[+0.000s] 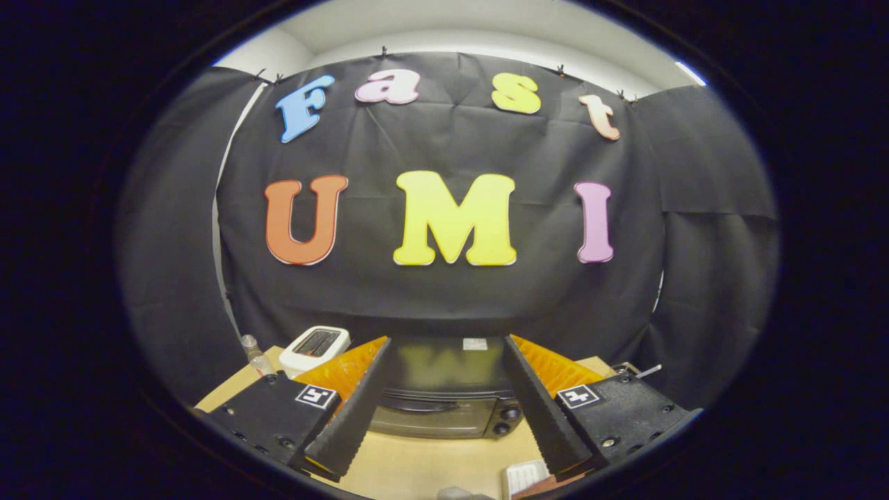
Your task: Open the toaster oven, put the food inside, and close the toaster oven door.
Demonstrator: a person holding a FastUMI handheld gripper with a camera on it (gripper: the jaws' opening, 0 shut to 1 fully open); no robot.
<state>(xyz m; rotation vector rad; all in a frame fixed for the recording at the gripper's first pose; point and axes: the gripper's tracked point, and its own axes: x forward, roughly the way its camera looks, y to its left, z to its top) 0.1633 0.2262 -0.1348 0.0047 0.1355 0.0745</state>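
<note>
A dark toaster oven stands on the wooden table, straight ahead and framed between my two fingers. Its glass door looks closed, with the handle bar across the top of the door and two knobs at its right side. My gripper is open, held above the table short of the oven, with nothing between the fingers. Just below the right finger, at the near table edge, lies a white ridged item beside something reddish; what it is I cannot tell.
A white pop-up toaster sits behind the left finger, left of the oven. A small clear bottle stands farther left near the table's edge. Black cloth closes the booth behind and on both sides.
</note>
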